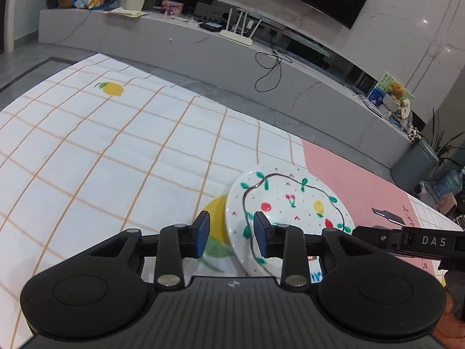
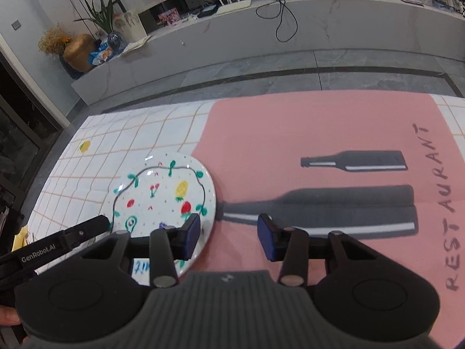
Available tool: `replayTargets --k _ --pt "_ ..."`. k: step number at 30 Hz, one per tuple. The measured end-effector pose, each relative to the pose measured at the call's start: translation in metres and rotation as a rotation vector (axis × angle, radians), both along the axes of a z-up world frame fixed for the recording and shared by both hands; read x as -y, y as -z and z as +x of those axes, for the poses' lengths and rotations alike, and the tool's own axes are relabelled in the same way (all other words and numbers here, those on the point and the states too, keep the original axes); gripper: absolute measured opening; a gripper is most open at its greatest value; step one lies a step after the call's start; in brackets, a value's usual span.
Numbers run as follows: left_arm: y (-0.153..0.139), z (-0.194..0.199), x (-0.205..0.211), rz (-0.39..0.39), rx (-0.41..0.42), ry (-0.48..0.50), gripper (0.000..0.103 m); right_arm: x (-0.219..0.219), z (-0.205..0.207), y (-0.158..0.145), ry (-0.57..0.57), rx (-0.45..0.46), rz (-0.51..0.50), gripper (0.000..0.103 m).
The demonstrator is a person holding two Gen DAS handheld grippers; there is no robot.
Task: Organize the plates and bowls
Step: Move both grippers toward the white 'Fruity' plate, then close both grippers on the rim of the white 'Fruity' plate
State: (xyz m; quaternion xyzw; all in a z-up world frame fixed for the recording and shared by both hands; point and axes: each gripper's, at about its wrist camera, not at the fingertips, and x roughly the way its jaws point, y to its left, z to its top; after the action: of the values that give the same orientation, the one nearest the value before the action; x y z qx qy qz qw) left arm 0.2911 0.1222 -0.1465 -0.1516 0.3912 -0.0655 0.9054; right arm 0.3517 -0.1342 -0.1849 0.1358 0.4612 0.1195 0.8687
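A white plate (image 1: 290, 203) painted with fruit and a dark wavy line lies on the tablecloth, where the grid pattern meets the pink part. My left gripper (image 1: 231, 234) is open, low over the plate's left rim. One blue pad is above a printed lemon and the other above the plate. In the right wrist view the same plate (image 2: 162, 195) sits at lower left. My right gripper (image 2: 229, 238) is open astride the plate's right rim, with its left pad over the plate and its right pad over the pink cloth. Neither gripper presses on the plate.
The tablecloth (image 1: 116, 151) is white with orange grid lines and lemons; its pink part (image 2: 290, 133) shows dark printed bottles and the word RESTAURANT. Beyond the table's far edge are grey floor and a long low bench (image 1: 203, 43) with a router, cables and plants.
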Motion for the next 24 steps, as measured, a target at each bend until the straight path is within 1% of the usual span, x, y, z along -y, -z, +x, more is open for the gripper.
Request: replayTargets --k 3,4,5,7,8,10,13,18,21,24 --pt "0.000 0.003 0.004 0.014 0.007 0.011 0.038 -0.005 0.003 0.002 -0.005 0.006 0.014 0.034" --pt "0.000 0.003 0.006 0.014 0.009 0.017 0.033 -0.006 0.004 0.003 -0.014 0.008 0.025 0.030" --pt "0.000 0.003 0.007 0.016 0.007 0.023 0.031 -0.008 0.004 0.004 -0.022 0.011 0.040 0.028" --pt "0.000 0.003 0.010 0.027 0.005 0.014 0.027 -0.010 0.004 0.009 -0.036 0.008 0.075 0.014" --pt "-0.001 0.003 0.010 0.028 0.002 0.012 0.026 -0.010 0.003 0.010 -0.029 0.015 0.074 0.012" --pt "-0.001 0.003 0.008 0.026 -0.008 -0.003 0.018 -0.008 0.003 0.010 -0.031 0.017 0.087 0.011" --pt "-0.002 0.002 0.003 -0.006 -0.031 -0.012 0.016 -0.002 0.003 0.010 -0.020 -0.009 0.120 0.009" --pt "-0.006 -0.008 -0.003 -0.046 -0.041 -0.041 0.016 -0.002 -0.002 0.001 -0.038 -0.021 0.119 0.008" --pt "-0.016 -0.018 -0.005 -0.064 -0.031 -0.050 0.015 0.000 -0.009 -0.006 -0.037 -0.026 0.138 0.008" --pt "-0.032 -0.030 -0.005 -0.075 -0.016 -0.058 0.015 0.002 -0.019 -0.016 -0.032 -0.020 0.143 0.008"
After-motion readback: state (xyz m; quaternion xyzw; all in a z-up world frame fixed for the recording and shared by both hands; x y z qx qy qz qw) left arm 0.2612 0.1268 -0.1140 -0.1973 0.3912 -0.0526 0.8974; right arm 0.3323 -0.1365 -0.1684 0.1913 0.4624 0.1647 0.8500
